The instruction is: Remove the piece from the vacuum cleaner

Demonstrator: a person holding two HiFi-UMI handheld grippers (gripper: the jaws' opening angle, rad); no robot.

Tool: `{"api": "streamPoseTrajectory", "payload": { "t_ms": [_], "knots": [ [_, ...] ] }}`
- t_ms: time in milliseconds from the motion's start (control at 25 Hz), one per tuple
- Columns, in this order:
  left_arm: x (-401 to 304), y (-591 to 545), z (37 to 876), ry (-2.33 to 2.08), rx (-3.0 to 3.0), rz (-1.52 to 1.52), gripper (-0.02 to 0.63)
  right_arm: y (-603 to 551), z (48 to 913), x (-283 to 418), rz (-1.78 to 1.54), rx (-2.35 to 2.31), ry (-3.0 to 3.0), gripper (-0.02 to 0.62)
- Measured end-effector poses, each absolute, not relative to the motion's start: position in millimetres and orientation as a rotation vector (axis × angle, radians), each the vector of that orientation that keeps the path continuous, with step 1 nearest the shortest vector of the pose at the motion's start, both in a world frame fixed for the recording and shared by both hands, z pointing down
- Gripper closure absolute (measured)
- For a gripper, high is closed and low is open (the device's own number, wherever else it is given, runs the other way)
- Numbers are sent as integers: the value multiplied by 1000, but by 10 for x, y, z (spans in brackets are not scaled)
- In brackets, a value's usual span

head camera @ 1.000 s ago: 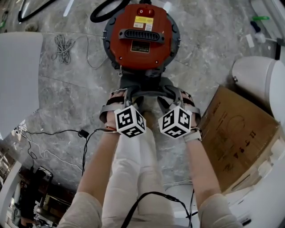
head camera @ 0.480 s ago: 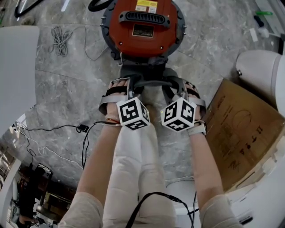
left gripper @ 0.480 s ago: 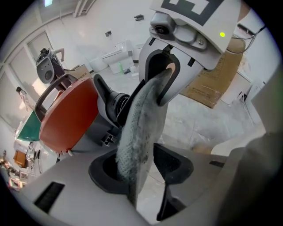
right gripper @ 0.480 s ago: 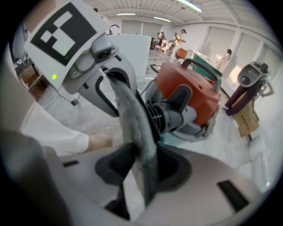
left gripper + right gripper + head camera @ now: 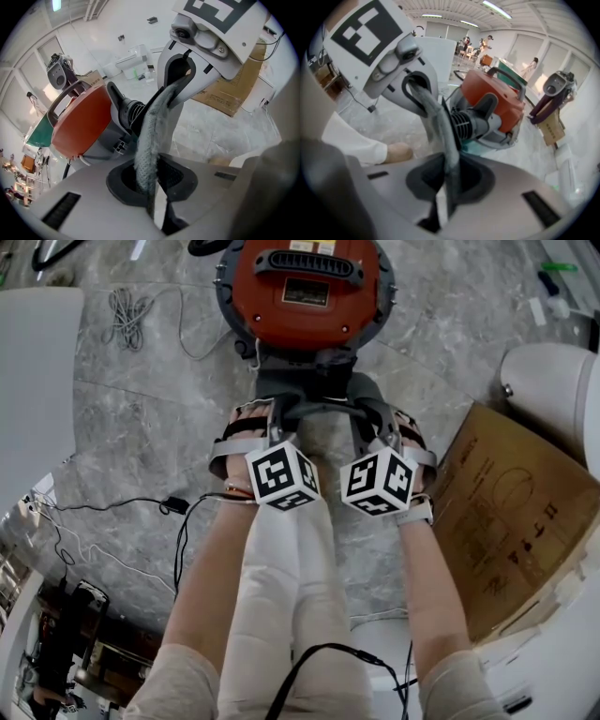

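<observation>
**Left gripper** (image 5: 152, 190): jaws closing, almost together, with the thin grey piece (image 5: 154, 126) pinched between them.
**Right gripper** (image 5: 447, 185): likewise closing, on the piece's other side.
**Piece:** spans both tools and runs just ahead of them to the ribbed black socket (image 5: 465, 123) of the vacuum cleaner (image 5: 305, 292).
**Risk:** an uneven pull could slip the narrow edge out of the pads or drag the cleaner.
**Views:** the gripper views show each pinch. Only the head view shows the cardboard box (image 5: 511, 512) to the right of the right tool.

On marble floor (image 5: 141, 446): vacuum cleaner (image 5: 305, 282), coiled cord (image 5: 127, 329), cardboard box (image 5: 511, 521).
</observation>
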State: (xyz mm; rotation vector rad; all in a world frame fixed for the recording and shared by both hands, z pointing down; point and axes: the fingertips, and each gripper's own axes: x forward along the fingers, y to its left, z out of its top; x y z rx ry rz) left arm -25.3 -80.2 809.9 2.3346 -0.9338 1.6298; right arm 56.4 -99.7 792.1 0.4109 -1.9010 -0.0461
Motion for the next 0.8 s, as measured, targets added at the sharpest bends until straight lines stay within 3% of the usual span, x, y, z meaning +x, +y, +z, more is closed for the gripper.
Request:
{"api": "streamPoseTrajectory", "payload": {
  "t_ms": [800],
  "knots": [
    [-272, -680, 8064, -977, 2291, 1588, 571, -889, 7874, 556, -57, 427, -1916, 560]
  ]
}}
